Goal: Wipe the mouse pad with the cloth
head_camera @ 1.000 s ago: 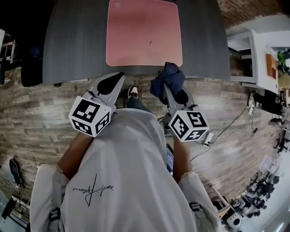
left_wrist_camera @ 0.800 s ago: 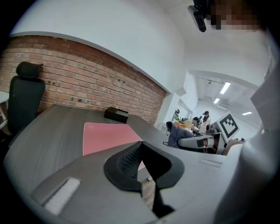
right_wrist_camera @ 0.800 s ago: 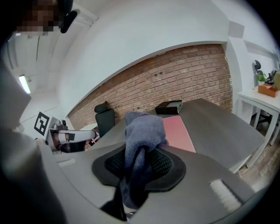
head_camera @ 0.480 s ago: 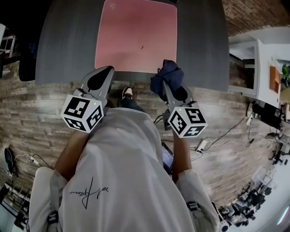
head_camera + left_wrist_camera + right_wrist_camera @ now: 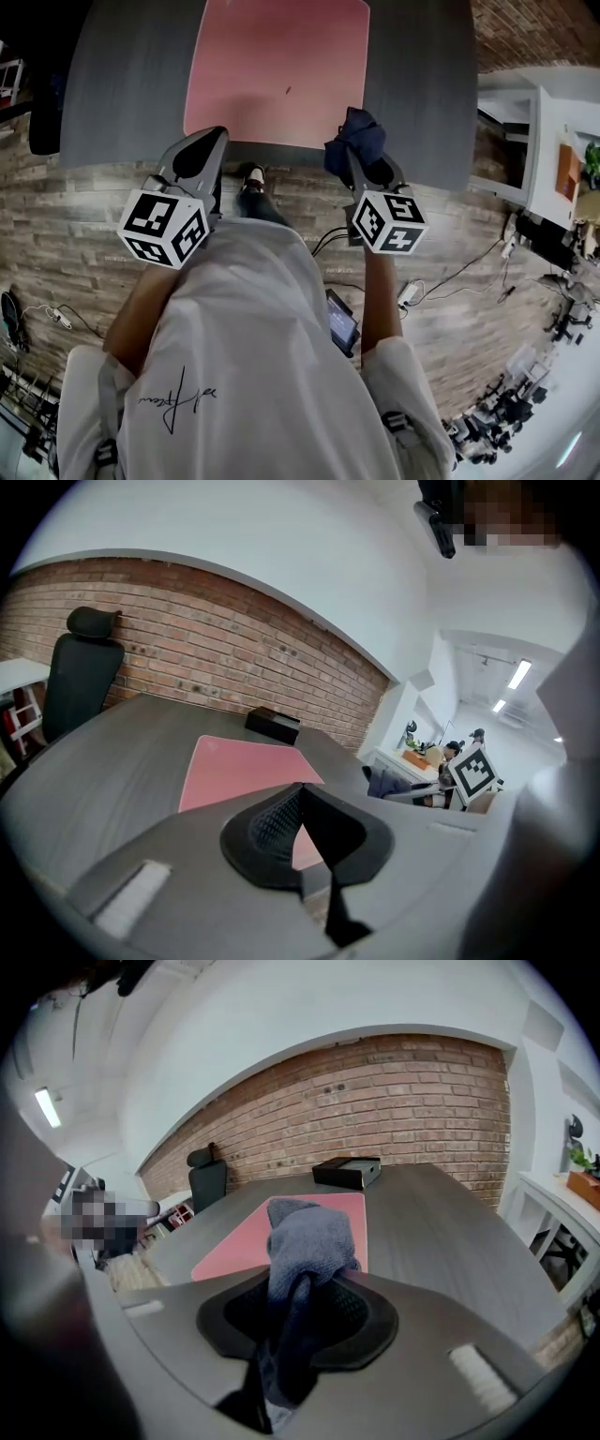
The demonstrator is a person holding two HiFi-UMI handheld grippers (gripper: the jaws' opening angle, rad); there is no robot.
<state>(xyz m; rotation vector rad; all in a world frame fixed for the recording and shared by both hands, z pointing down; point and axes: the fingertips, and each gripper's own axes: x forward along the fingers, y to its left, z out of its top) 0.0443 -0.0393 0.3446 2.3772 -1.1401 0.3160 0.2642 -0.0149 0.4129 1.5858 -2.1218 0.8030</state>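
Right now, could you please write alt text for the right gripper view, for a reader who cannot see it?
The right gripper, jaws shut on a grey-blue cloth, points toward a pink mouse pad on a dark grey table. A black box lies at the table's far end, before a brick wall.

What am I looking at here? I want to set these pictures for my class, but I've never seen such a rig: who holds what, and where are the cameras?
There is no robot here: a person holds a tool with a claw in each hand. One camera sits on the person's head, looking down. One rides on each claw, looking along it. On the grey table lie a pink mouse pad and a black box. The right claw is shut on a cloth. The left claw is shut and empty. The patterned cubes belong to the tools.
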